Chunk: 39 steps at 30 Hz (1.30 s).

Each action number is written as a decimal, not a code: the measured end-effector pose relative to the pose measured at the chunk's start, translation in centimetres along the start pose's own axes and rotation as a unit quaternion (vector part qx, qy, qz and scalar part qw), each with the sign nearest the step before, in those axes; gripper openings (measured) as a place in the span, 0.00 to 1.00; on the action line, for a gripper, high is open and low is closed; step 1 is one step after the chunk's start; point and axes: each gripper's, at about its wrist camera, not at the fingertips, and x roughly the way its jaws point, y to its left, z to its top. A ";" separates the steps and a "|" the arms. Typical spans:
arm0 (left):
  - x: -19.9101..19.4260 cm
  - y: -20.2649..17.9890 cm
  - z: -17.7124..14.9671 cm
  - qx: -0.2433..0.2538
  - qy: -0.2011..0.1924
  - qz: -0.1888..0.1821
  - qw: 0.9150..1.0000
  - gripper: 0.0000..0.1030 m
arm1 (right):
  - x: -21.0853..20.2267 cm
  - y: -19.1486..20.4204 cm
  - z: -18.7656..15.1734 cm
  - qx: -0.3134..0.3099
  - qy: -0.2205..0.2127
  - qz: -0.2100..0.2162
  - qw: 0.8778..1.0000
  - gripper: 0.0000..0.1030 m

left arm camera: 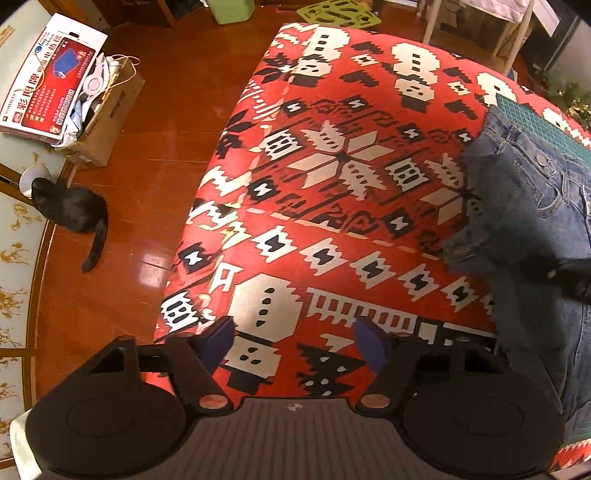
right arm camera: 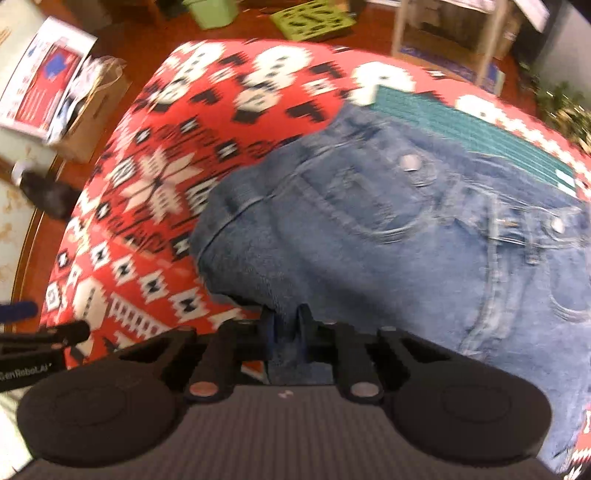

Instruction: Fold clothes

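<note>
Blue jeans (right arm camera: 388, 240) lie on a table covered with a red, white and black patterned cloth (left arm camera: 332, 184). In the right wrist view my right gripper (right arm camera: 287, 328) is shut on a fold of the jeans' denim near the table's front edge. The jeans (left arm camera: 528, 206) show at the right in the left wrist view, waistband button facing up. There my left gripper (left arm camera: 293, 341) stands open above the bare cloth at the front edge, left of the jeans, with nothing between its fingers. The right wrist view is motion-blurred.
A green cutting mat (right arm camera: 472, 136) lies under the jeans' far side. On the wooden floor left of the table sit a black cat (left arm camera: 70, 208) and a cardboard box (left arm camera: 103, 118) with a printed package on it. A white chair (left arm camera: 476, 33) stands beyond the table.
</note>
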 end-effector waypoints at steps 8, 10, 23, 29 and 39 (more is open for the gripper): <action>0.1 -2.8 1.6 0.025 -0.011 -0.040 0.999 0.65 | 1.1 -7.8 1.3 0.139 0.011 0.011 0.990 0.14; 0.0 -4.2 2.3 0.040 -0.017 -0.054 0.998 0.65 | 2.1 -9.8 1.2 0.185 0.015 0.009 0.983 0.14; -0.7 -13.8 3.7 0.177 -0.058 -0.161 0.969 0.67 | 2.4 -15.4 -1.2 0.287 0.020 0.033 0.957 0.22; -0.1 -16.2 4.1 0.203 -0.071 -0.175 0.961 0.56 | 1.7 -15.5 -1.8 0.301 0.018 0.043 0.953 0.23; -0.9 -18.8 4.0 0.253 -0.092 -0.196 0.943 0.18 | 0.2 -15.7 -3.5 0.312 0.006 0.064 0.948 0.23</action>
